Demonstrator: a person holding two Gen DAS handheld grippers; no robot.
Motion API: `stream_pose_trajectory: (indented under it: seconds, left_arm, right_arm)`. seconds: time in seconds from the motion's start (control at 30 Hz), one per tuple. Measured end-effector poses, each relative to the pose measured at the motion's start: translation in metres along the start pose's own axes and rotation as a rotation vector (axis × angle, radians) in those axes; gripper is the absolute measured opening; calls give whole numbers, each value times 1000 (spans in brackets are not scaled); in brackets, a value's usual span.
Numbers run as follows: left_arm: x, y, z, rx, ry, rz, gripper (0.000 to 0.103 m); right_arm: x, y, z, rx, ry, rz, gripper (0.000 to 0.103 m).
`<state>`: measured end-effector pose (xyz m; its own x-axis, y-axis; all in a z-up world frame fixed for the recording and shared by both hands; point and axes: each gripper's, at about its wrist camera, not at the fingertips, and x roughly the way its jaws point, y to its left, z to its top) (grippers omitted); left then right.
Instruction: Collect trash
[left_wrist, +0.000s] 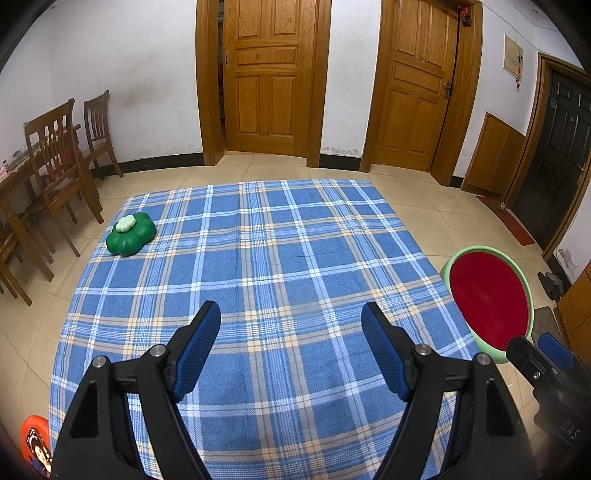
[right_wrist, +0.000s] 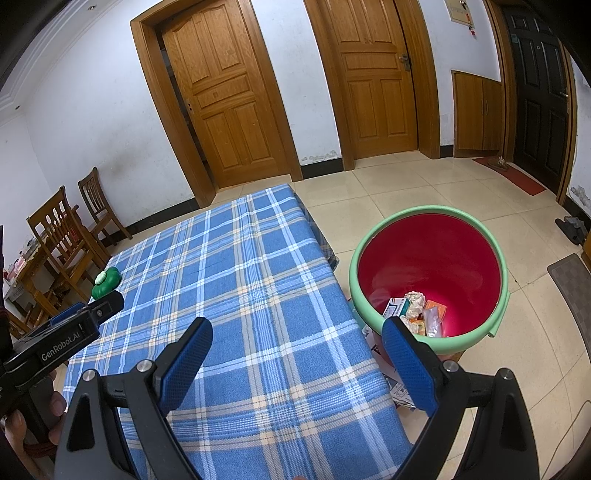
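Lying at the bottom of the bin (right_wrist: 428, 277), the trash (right_wrist: 415, 312) was a small heap of crumpled paper, a little box and foil wrappers, and only my right wrist view looked down far enough to see it. The bin, green outside and red inside, stood on the tiled floor (right_wrist: 424, 184) just beside the right edge of the table. From my left wrist view the same bin (left_wrist: 491, 299) showed only its rim and red wall, its contents hidden.

My right gripper (right_wrist: 297, 354) hung over the table's near right corner, jaws spread wide with nothing between them; its right finger (right_wrist: 408, 365) overlapped the bin's near rim in that view. My left gripper (left_wrist: 291, 345) hovered above the near middle of the blue plaid tablecloth (left_wrist: 258, 258), jaws equally released and holding nothing.

A green flower-shaped container (left_wrist: 130, 233) with a pale lid sat at the cloth's far left edge, well apart from both grippers. Some paper packets (right_wrist: 400, 393) lay on the floor under the table's right edge, seen only from the right. Wooden chairs (left_wrist: 59, 158) stood far left, and wooden doors (left_wrist: 267, 74) lined the far wall.
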<state>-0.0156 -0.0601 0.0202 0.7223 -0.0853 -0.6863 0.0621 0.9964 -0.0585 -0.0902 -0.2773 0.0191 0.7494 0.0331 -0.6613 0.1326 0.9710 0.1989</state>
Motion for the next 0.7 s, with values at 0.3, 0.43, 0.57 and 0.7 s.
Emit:
stream_pose_trajectory:
  seconds: [0.3, 0.43, 0.57, 0.7]
  left_arm:
    - [0, 0, 0, 0, 0, -1, 79]
    - [0, 0, 0, -1, 0, -1, 79]
    - [-1, 1, 0, -1, 0, -1, 79]
    - [-1, 2, -1, -2, -2, 0, 79]
  right_arm:
    - [0, 0, 0, 0, 0, 0, 95]
    - [0, 0, 1, 1, 1, 0, 95]
    - [-1, 0, 1, -1, 0, 0, 95]
    - [-1, 0, 1, 0, 0, 2, 95]
